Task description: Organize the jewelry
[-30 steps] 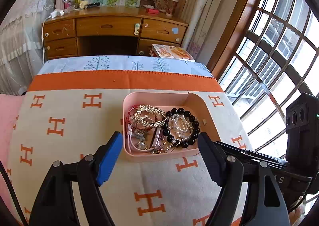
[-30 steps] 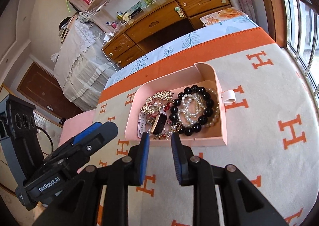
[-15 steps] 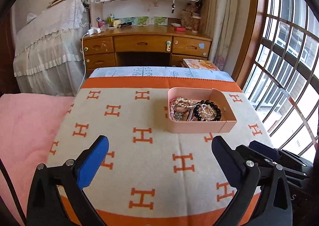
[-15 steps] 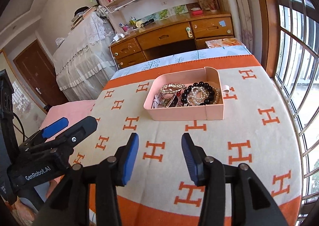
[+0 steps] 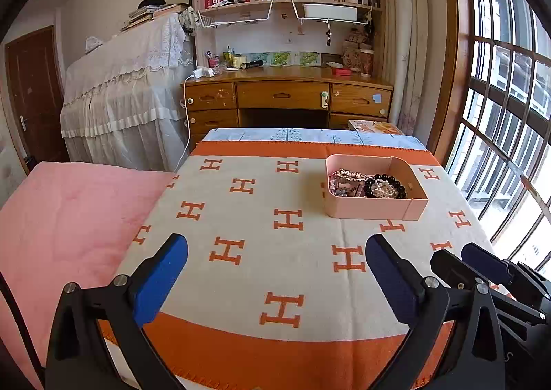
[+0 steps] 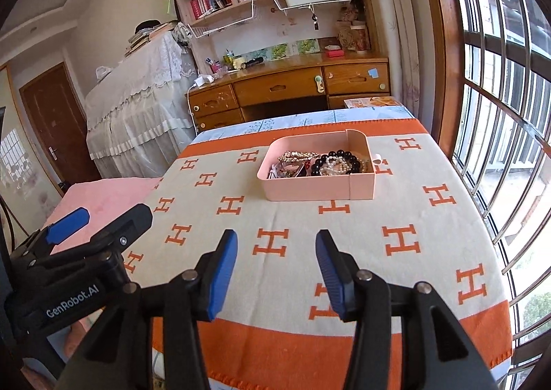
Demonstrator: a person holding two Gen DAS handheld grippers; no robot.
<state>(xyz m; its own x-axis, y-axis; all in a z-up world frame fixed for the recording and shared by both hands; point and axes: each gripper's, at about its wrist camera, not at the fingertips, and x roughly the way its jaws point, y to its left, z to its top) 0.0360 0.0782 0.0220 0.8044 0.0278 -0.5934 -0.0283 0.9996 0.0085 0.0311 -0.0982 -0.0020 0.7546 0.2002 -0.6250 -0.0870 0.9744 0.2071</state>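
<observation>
Tray [image 6: 318, 188] well ahead of R gripper [image 6: 275, 273]

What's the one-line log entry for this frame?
left gripper: open, empty | right gripper: open, empty | pink tray: holds jewelry, on blanket

Bare blanket [image 6: 310, 228] lies open up to the pink tray [image 6: 310, 188], whose near wall blocks.
</observation>
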